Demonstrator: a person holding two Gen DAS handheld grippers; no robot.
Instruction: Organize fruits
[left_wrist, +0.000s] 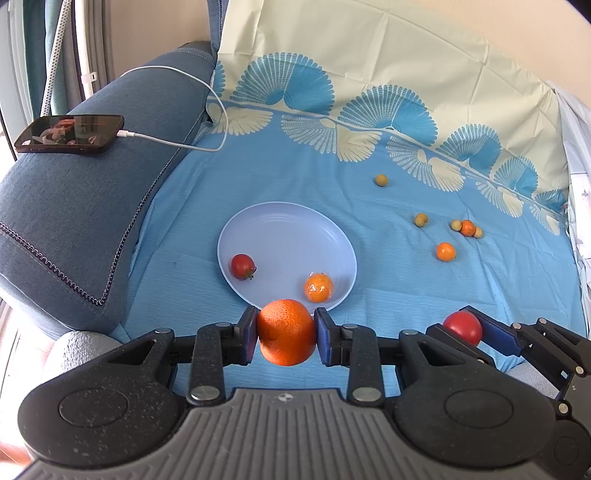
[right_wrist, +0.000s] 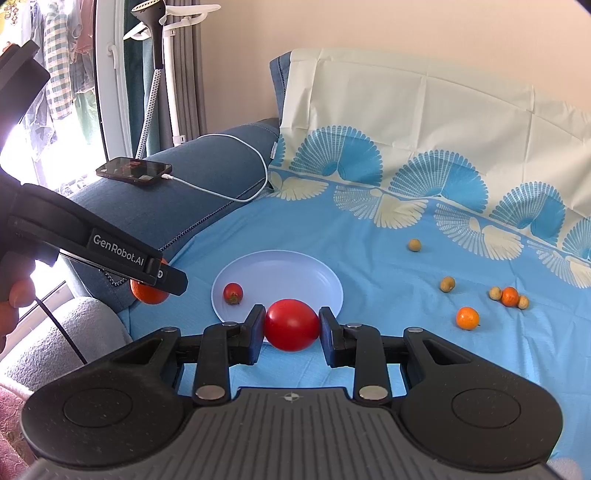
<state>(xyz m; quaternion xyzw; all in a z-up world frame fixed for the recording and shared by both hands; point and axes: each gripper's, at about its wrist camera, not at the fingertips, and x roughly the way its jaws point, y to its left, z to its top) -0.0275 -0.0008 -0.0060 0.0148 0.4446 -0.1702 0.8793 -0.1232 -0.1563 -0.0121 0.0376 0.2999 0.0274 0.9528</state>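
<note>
Left wrist view has the left gripper (left_wrist: 286, 332) clamped on an orange (left_wrist: 286, 330) just short of the plate (left_wrist: 258, 225) and the right gripper (left_wrist: 463, 328) clamped on a tomato (left_wrist: 463, 325) beside it, so each should, I reckon, cross the rim and go low before letting go.

The left gripper (left_wrist: 286, 332) tilts steeply down over the near edge of the blue cloth, its two blue pads (left_wrist: 324, 328) pressed against opposite sides of the orange (left_wrist: 286, 332) clamped between them. Just to its right, the right gripper (right_wrist: 291, 325) points down at a shallower slant, its black fingers (right_wrist: 255, 328) closed on the red tomato (right_wrist: 291, 325), which sits squarely between the tips. In the right wrist view, a hand (right_wrist: 14, 295) wraps the left gripper's dark handle at the left edge, fingertips curled under it.
</note>
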